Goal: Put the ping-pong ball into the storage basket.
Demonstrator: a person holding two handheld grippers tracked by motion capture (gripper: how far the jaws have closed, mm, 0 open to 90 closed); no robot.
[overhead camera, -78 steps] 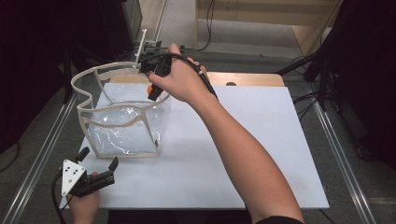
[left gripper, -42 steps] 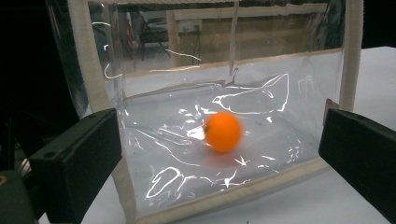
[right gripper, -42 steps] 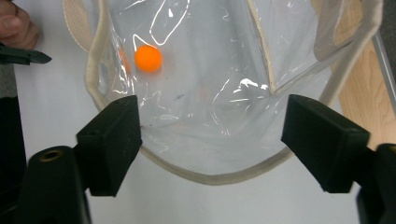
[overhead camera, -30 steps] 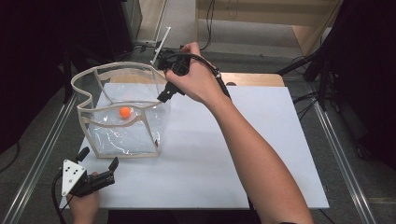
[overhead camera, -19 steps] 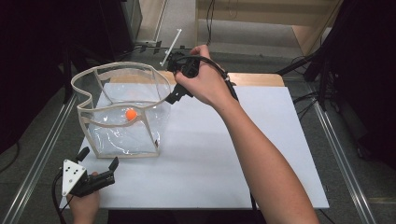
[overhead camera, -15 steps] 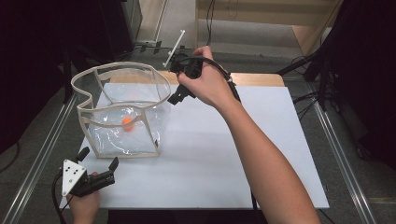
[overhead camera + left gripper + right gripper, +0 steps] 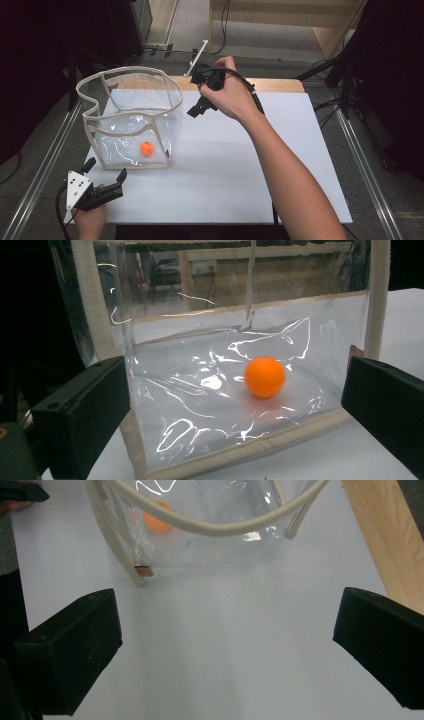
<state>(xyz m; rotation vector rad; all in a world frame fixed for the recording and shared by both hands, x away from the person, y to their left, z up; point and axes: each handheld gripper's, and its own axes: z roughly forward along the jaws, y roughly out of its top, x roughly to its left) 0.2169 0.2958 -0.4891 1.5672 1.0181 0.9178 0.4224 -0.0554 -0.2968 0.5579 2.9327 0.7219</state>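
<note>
Both grippers are gaping wide, holding nothing.

We are hovering the right gripper (image 7: 196, 107), its 2 jaws spread, above the table (image 7: 260, 165) beside the clear bag (image 7: 131, 120); the orange ball (image 7: 146, 148) is lying inside, near the spread left gripper (image 7: 104, 177).

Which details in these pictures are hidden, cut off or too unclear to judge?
- High view: fingers of the right gripper are partly covered by the hand.
- Right gripper view: the orange ball is half hidden by the clear bag trim and glare.
- Left gripper view: the bag's top rim is cut off by the upper edge.
</note>
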